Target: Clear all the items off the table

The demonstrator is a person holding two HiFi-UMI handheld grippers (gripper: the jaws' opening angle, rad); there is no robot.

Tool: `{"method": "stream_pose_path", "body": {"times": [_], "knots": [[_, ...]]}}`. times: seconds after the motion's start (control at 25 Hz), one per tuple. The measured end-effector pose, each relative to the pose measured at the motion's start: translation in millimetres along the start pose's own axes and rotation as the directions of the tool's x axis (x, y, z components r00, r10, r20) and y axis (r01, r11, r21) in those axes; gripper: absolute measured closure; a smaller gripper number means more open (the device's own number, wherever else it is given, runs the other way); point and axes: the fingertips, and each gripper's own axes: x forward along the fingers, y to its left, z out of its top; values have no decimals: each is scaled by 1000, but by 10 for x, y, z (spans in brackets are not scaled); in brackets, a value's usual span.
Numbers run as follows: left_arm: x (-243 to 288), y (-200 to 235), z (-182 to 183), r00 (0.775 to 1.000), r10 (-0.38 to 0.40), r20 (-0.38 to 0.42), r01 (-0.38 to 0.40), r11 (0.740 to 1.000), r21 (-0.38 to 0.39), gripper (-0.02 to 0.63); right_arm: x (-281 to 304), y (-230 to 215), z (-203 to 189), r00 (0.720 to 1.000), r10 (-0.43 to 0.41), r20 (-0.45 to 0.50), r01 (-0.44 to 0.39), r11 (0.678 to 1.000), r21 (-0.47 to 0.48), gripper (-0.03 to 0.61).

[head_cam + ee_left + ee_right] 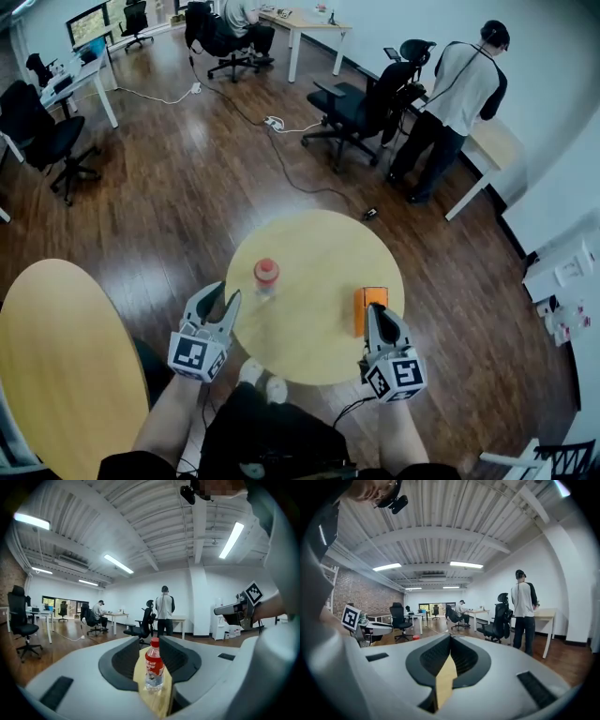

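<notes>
Your left gripper (227, 292) hovers at the table's (309, 246) near-left edge, jaws narrowly apart and gripping nothing. Right gripper (376, 309) is closed and empty by the orange box (360, 315). The bottle (266, 276) stands farther in — likely the approach step: widen, then reach forward.

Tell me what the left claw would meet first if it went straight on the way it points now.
Most likely the red-capped bottle, upright on the round table and framed between the open jaws of the left claw. The head view shows a gap before it; depth is unclear.
</notes>
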Motion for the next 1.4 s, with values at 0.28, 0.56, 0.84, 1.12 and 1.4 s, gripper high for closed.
{"method": "stream_pose_path", "body": {"times": [0.28,0.56,0.84,1.12,1.4], "knots": [[-1008,426,193,973,221,60,-218,975,-53,612,158,525,341,984,163,78,-159,986,-58,575],[-1927,824,253,913,401,79,-395,915,-83,612,243,965,376,968,233,91,-234,972,-5,574],[-3151,1366,533,828,547,128,-546,837,-46,612,525,2013,490,936,326,132,-333,942,31,575],[-3961,1484,435,714,692,104,-686,722,-96,614,636,2589,521,888,435,153,-449,890,79,577],[-4418,1695,301,638,763,104,-745,646,-164,614,712,2840,460,882,452,136,-465,882,83,577]]}}
